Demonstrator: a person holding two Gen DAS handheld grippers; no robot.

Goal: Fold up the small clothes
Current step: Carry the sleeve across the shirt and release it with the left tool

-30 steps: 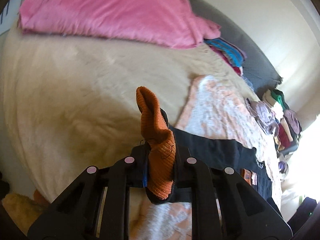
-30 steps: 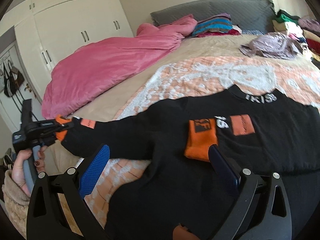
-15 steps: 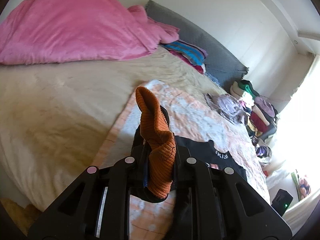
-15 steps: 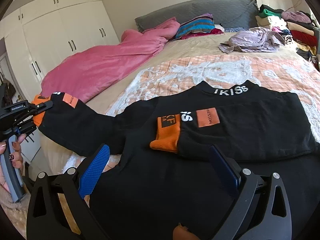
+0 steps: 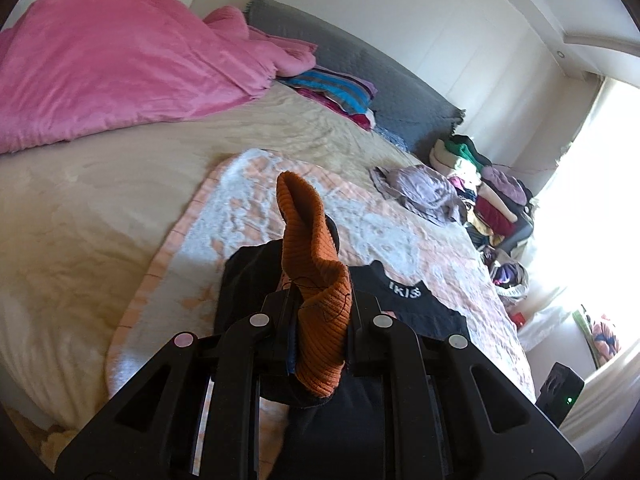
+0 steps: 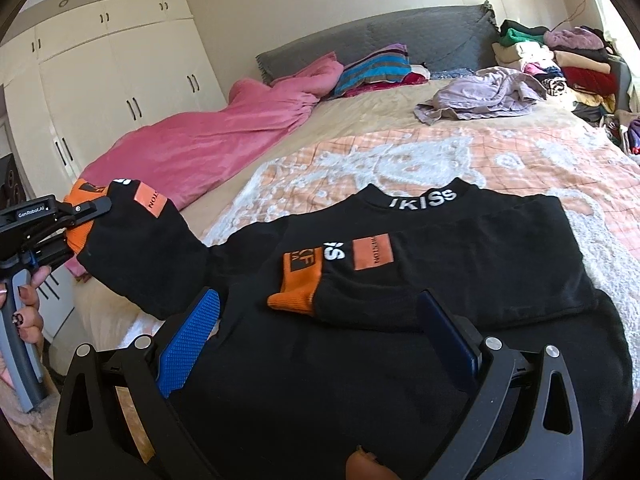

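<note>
A black sweatshirt with orange cuffs and white collar lettering lies on a peach and white blanket on the bed. One sleeve is folded across its chest, orange cuff at the middle. My left gripper is shut on the other sleeve's orange cuff and holds that sleeve lifted off the bed at the left; this gripper shows in the right wrist view. My right gripper is open and empty, just above the sweatshirt's lower body.
A pink duvet lies along the bed's left side. A lilac garment and striped folded clothes lie near the grey headboard. A clothes pile stands at the right. White wardrobes line the left wall.
My left gripper has lifted the sleeve cuff up and swung it toward the sweatshirt. The right gripper has stayed open, drawing back slightly over the lower body.
</note>
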